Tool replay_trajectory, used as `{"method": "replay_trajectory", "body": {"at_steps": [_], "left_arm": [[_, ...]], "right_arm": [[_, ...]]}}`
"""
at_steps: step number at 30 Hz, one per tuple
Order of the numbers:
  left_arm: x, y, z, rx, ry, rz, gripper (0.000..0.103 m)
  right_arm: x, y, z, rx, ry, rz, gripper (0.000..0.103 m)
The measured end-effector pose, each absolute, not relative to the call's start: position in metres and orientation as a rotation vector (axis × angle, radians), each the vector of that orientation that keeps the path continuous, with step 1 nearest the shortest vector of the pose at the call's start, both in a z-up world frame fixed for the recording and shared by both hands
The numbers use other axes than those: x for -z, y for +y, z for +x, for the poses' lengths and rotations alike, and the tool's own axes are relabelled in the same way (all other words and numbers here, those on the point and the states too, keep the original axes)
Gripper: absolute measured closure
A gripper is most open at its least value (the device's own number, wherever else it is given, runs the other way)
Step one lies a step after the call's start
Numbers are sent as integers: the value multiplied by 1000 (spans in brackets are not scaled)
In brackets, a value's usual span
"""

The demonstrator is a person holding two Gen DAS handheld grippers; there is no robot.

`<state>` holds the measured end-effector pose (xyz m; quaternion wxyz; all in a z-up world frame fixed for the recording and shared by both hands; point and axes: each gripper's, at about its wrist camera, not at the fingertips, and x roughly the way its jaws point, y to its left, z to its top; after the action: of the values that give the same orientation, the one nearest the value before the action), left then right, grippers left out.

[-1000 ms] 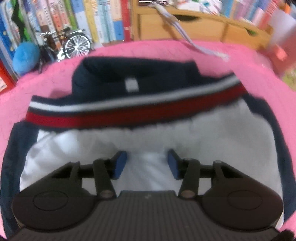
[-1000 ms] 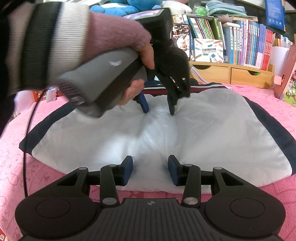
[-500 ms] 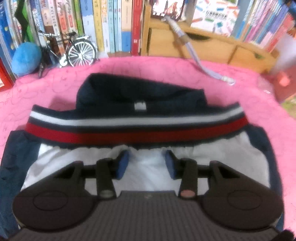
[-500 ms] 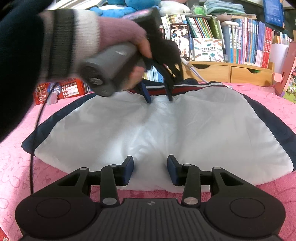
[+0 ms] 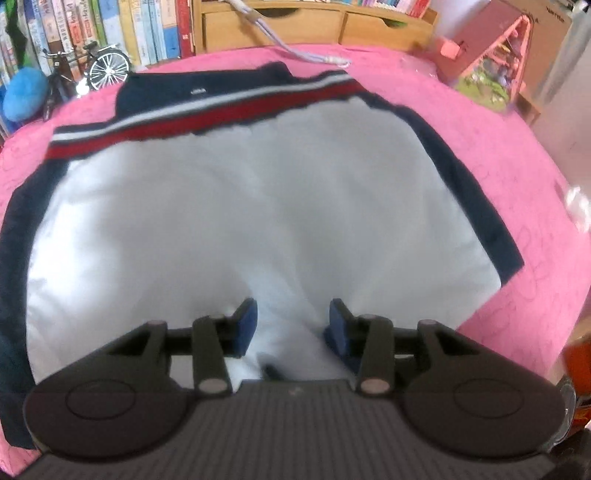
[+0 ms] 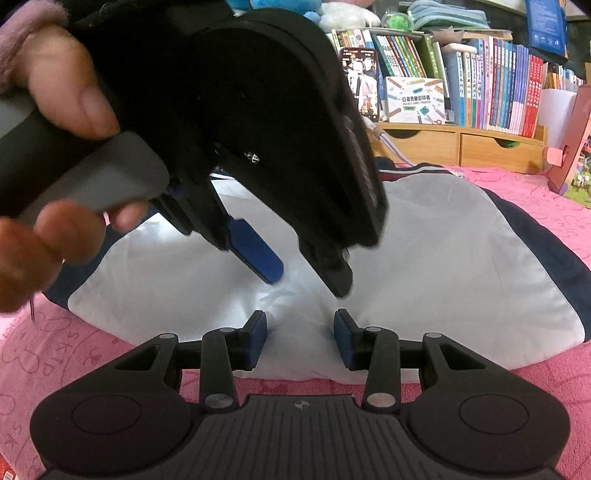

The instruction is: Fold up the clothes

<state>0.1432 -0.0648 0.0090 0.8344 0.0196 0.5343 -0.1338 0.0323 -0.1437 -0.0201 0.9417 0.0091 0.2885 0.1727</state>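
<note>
A white garment (image 5: pixel 258 206) with navy side panels and a red-and-white striped band (image 5: pixel 207 114) lies flat on the pink bedspread (image 5: pixel 480 122). My left gripper (image 5: pixel 291 325) points steeply down over the white cloth near the hem, jaws apart with a soft ridge of fabric between the blue pads. In the right wrist view the same left gripper (image 6: pixel 308 284), held by a hand (image 6: pixel 70 96), hangs just beyond my right gripper (image 6: pixel 300 336). The right gripper is open at the garment's (image 6: pixel 443 258) near hem, with a raised fold between its pads.
Bookshelves (image 6: pixel 498 96) and wooden drawers (image 5: pixel 295 26) run along the far side of the bed. A toy bicycle (image 5: pixel 92 70) and a blue plush (image 5: pixel 22 96) stand at the far left. A pink toy house (image 5: pixel 495 70) is at the far right, and a lavender cord (image 5: pixel 295 48) trails onto the bedspread.
My left gripper has come back from the striped band across the white panel to the near hem, close to the right gripper. The right gripper has stayed still.
</note>
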Motion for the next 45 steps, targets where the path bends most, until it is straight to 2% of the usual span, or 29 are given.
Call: {"method": "replay_trajectory", "body": {"at_steps": [8, 16, 22, 27, 35, 40, 45], "left_arm": [[2, -58, 183, 193, 1089, 50, 63], [7, -50, 260, 52, 1052, -54, 62], [6, -54, 277, 20, 1016, -46, 60], [11, -56, 276, 23, 951, -17, 58], [-1, -40, 264, 30, 943, -100, 60], [-21, -35, 214, 106, 901, -95, 60], [-22, -41, 162, 189, 952, -43, 60]], "right_arm": [[19, -142, 31, -350, 588, 17, 62], [18, -142, 29, -352, 589, 19, 62], [17, -142, 26, -360, 588, 20, 62], [18, -140, 24, -367, 588, 22, 62], [18, -137, 27, -363, 586, 15, 62], [18, -137, 27, -361, 584, 10, 62], [19, -135, 26, -356, 583, 0, 62]]}}
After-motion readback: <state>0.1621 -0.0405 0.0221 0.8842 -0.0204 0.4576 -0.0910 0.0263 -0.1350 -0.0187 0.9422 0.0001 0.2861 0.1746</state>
